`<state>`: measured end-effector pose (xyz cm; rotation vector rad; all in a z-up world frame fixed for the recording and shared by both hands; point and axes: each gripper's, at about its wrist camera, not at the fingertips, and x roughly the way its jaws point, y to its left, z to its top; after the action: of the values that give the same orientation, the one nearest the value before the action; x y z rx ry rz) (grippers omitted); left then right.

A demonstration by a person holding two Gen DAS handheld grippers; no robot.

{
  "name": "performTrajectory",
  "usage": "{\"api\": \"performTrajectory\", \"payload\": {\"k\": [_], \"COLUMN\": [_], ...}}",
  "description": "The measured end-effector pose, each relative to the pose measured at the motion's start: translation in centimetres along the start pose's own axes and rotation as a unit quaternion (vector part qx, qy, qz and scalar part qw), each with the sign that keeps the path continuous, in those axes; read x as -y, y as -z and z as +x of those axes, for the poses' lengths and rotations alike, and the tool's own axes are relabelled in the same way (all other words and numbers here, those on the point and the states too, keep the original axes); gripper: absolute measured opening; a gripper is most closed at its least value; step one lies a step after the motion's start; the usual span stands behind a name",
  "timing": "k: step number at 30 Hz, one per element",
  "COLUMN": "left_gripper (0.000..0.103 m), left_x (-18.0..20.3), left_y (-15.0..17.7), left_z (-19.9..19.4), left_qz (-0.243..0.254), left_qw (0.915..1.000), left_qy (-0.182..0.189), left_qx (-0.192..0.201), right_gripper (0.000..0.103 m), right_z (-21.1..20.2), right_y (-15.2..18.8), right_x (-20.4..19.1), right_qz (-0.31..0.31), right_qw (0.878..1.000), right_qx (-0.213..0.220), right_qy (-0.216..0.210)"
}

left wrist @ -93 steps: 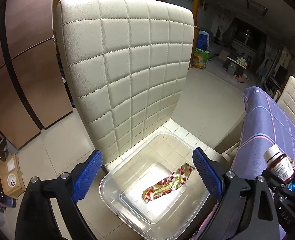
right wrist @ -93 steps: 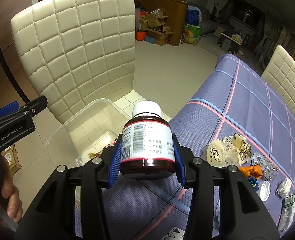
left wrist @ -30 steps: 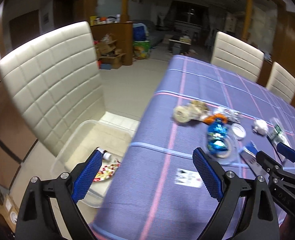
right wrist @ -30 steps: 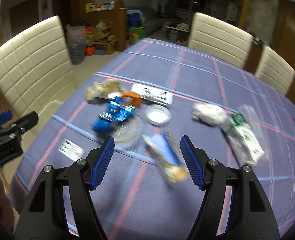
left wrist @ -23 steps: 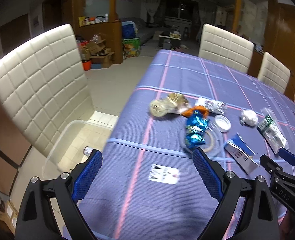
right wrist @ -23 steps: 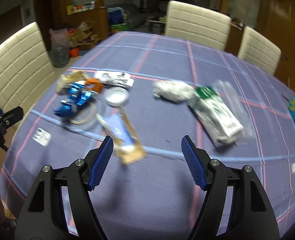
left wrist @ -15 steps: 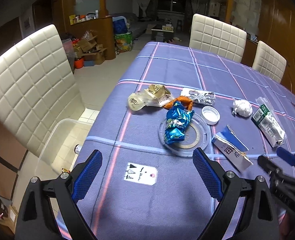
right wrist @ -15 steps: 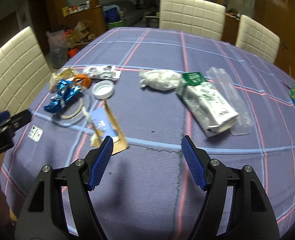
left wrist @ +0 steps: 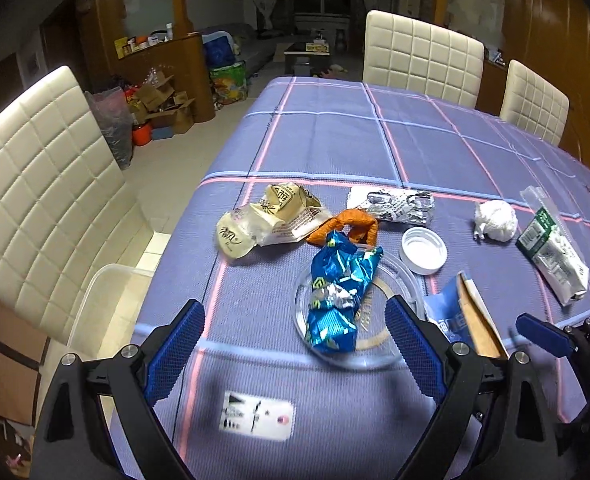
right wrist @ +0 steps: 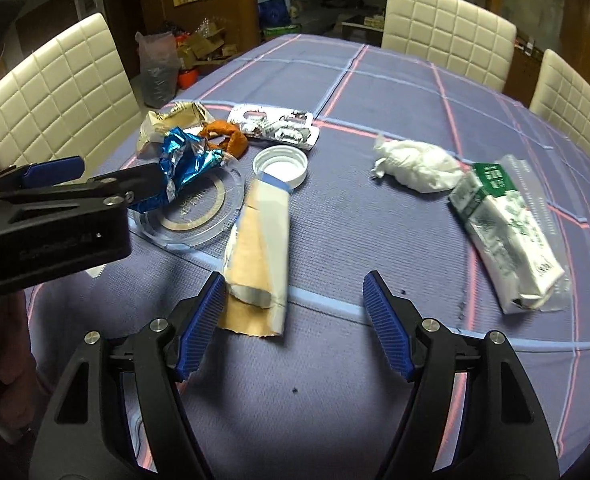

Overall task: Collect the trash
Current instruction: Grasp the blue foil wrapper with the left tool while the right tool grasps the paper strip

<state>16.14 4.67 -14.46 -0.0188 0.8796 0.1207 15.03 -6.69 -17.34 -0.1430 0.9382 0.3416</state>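
Purple tablecloth (left wrist: 335, 140) bears crumpled blue foil wrapper (left wrist: 337, 292); both tools gape empty.

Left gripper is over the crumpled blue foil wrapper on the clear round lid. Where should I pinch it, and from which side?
Probably from above, across its narrow middle. The crumpled blue foil wrapper lies lengthwise away from the left gripper, whose open, empty jaws already straddle its width. Pinch the raised crumpled folds rather than the flat edges, which lie against the clear round plastic lid and could drag it along.

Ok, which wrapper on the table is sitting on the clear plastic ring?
The crumpled shiny blue foil wrapper; it lies across the clear plastic ring, while the other wrappers rest on the cloth.
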Motion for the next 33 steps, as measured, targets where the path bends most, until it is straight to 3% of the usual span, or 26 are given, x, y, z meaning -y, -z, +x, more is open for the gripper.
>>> {"api": "performTrajectory", "payload": {"k": [2,3,4,5,7,9,19,21,33], "left_gripper": [0.073,0.061,0.050,0.045,0.034,0.034,0.029,0.029,0.029], "left_x": [0.0,0.0,0.0,0.0,0.1,0.4,0.0,-0.1,-2.1], "left_y": [-0.2,-0.3,-0.4,-0.5,-0.6,-0.5,-0.3,-0.1,0.8], "left_z": [0.5,0.8,1.0,1.3,1.8,1.8,0.1,-0.8,-4.7], "left_qz": [0.002,0.002,0.002,0.002,0.006,0.011,0.004,0.003,-0.009], "left_qw": [1.0000,1.0000,1.0000,0.9999,0.9998,0.9998,0.9992,0.9991,0.9982], "left_qy": [-0.004,-0.002,0.004,0.010,0.014,0.016,0.036,0.037,0.031], "left_qx": [0.001,-0.001,-0.004,-0.008,-0.013,-0.010,0.014,0.022,0.051], "right_gripper": [0.065,0.063,0.053,0.041,0.032,0.024,0.013,0.005,0.004], "right_z": [0.7,0.8,0.8,0.9,0.9,1.0,0.3,-0.2,-4.0], "right_y": [-0.1,-0.1,-0.2,-0.3,-0.5,-0.7,-0.7,-0.7,-0.5], "right_x": [0.1,0.2,0.3,0.2,0.2,0.2,0.8,0.9,-0.6], "right_qz": [0.004,0.007,0.006,0.005,0.007,0.009,0.025,0.028,0.019], "right_qw": [1.000,1.000,1.000,1.000,1.000,0.999,0.999,0.999,0.998], "right_qx": [-0.009,-0.010,-0.004,-0.003,-0.001,-0.001,0.013,0.019,0.060], "right_qy": [-0.011,-0.018,-0.019,-0.022,-0.030,-0.036,-0.027,-0.024,-0.012]}}
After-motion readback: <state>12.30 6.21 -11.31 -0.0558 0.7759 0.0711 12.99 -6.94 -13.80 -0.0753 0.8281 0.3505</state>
